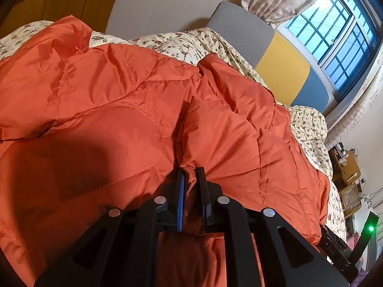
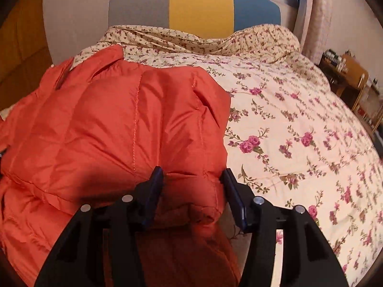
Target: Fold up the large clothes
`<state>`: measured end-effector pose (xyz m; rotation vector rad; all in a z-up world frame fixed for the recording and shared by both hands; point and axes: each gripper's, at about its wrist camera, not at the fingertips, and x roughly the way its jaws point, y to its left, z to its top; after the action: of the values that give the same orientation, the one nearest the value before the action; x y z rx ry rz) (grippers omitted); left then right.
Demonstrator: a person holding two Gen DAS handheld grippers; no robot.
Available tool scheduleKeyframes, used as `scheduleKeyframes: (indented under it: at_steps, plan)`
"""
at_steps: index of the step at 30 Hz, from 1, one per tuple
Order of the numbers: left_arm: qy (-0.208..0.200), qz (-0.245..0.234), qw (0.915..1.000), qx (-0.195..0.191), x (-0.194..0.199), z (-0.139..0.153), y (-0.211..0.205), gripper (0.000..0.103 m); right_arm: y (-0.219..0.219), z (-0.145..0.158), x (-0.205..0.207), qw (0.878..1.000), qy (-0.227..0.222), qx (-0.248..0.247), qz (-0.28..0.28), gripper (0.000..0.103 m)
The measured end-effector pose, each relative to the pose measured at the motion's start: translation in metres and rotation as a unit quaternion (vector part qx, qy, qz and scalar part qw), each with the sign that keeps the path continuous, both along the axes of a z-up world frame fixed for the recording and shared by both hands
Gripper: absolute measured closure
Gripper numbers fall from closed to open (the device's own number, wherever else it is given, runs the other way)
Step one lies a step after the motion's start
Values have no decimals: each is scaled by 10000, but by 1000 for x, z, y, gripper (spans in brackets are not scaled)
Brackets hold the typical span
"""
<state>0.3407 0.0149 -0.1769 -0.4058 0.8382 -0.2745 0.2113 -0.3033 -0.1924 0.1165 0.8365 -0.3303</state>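
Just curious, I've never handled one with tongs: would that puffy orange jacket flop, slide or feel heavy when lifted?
The orange jacket probably flops: it bunches where the left tongs pinch it. Its shiny shell may slip. Quilted puffiness suggests it is light for its size.

I see an orange quilted puffer jacket [image 2: 115, 129] on a cream quilt [image 2: 299, 124] with pink roses; grey-yellow-blue padded headboard [image 2: 198, 12] behind.

Floral bedspread [image 2: 287, 110], tricolor headboard [image 2: 201, 12], window [image 1: 335, 38]
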Motion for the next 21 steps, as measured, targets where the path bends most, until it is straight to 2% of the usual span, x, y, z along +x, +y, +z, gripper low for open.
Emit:
scheduleKeyframes:
  at_steps: [1, 2, 3, 4, 5, 6, 8, 10, 13, 15, 19, 21]
  plan:
    - [21, -36, 10000, 19, 0, 3, 0, 86, 1, 0, 0, 10000, 13, -63, -9, 50]
    - [30, -101, 9999, 14, -1, 5, 0, 73, 2, 0, 1, 9999, 20, -105, -19, 49]
    - [29, -212, 9998, -33, -3, 9, 0, 49, 1, 0, 1, 9999, 25, -140, -37, 48]
    - [-52, -357, 9992, -148, -9, 16, 3, 35, 0, 0, 2, 9998, 32, -166, -52, 46]
    - [-151, -360, 9991, -156, -14, 21, 5, 16, 0, 0, 3, 9998, 39, -198, -65, 46]
    - [-396, -231, 9989, -90, -23, 31, 12, 13, 1, 0, 3, 9997, 41, -215, -70, 46]
    - [-607, -54, 9981, -41, -33, 42, 23, 13, 2, 0, 4, 9995, 51, -287, -79, 45]
    - [-567, 133, 9982, -156, -36, 47, 45, 13, 4, 0, 5, 9992, 64, -377, -79, 45]
    - [-524, 742, 9959, -50, -39, 50, 86, 13, 6, 0, 4, 9987, 78, -491, -77, 45]
    - [-471, 1251, 9910, -43, -41, 50, 119, 13, 6, 0, 5, 9986, 81, -517, -78, 45]
    - [-216, 2452, 9687, -324, -49, 44, 199, 13, 7, -1, 5, 9981, 95, -595, -100, 43]
    - [11, 3003, 9524, -532, -53, 35, 239, 14, 8, -1, 5, 9978, 101, -645, -107, 42]
